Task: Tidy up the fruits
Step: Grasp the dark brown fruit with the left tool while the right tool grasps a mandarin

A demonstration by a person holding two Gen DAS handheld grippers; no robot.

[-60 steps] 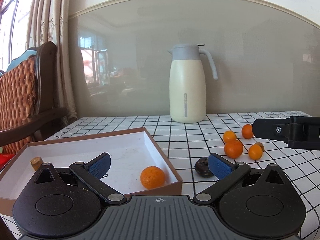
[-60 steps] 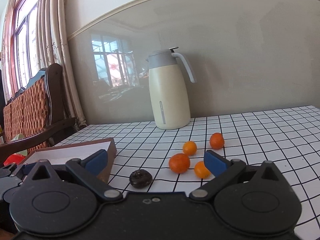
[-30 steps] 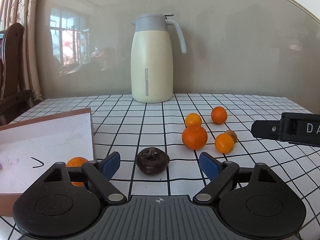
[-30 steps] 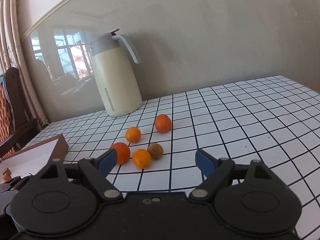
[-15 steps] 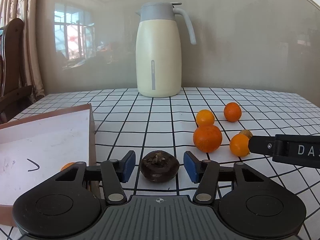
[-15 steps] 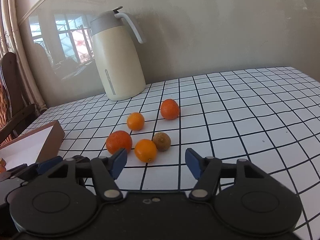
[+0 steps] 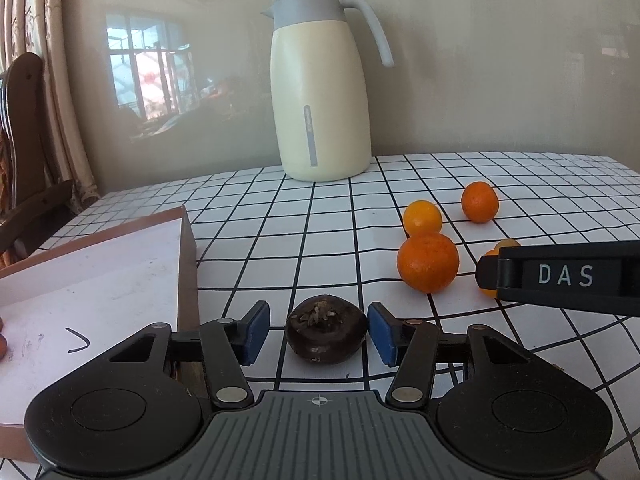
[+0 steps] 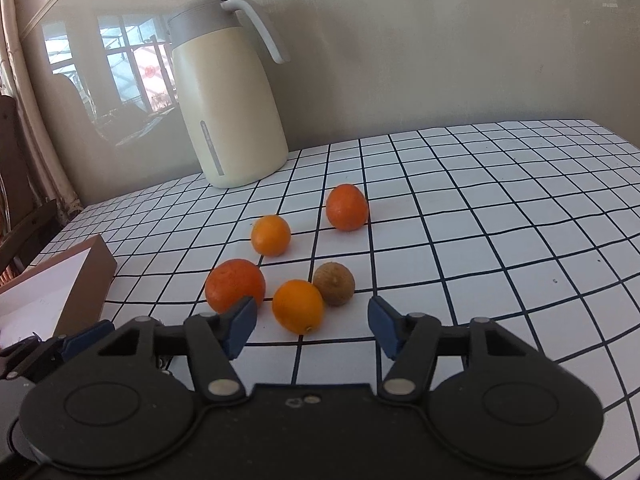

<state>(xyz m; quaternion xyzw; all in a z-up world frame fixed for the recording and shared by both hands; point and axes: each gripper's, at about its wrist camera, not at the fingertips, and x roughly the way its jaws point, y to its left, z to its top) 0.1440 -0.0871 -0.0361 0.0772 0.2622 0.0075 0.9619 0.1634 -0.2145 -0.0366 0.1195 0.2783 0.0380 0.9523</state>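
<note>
Left gripper (image 7: 319,334): I've got its blue pads spread apart, one on each side of the dark fruit, right pad just beside the skin, left pad with a clear gap; nothing clamped.
Dark fruit (image 7: 326,334): sitting on the checked tablecloth (image 7: 304,232) between my left fingers, stem side up, just right of the box corner.
Box (image 7: 187,264): brown wall, white floor, on my left; a sliver of orange shows at the far left edge of the left view.
Right gripper (image 8: 312,326): fingers wide apart, low over the cloth, holding nothing.
Small orange (image 8: 298,306): just ahead of the gap between my right fingers, touching the brown fruit (image 8: 334,283) behind it.
Big orange (image 8: 235,286): right behind my right gripper's left pad (image 8: 239,325).
Other oranges: one (image 8: 271,235) further back, another (image 8: 347,207) beyond it to the right.
Jug (image 8: 228,92): cream, grey lid, upright at the wall.
</note>
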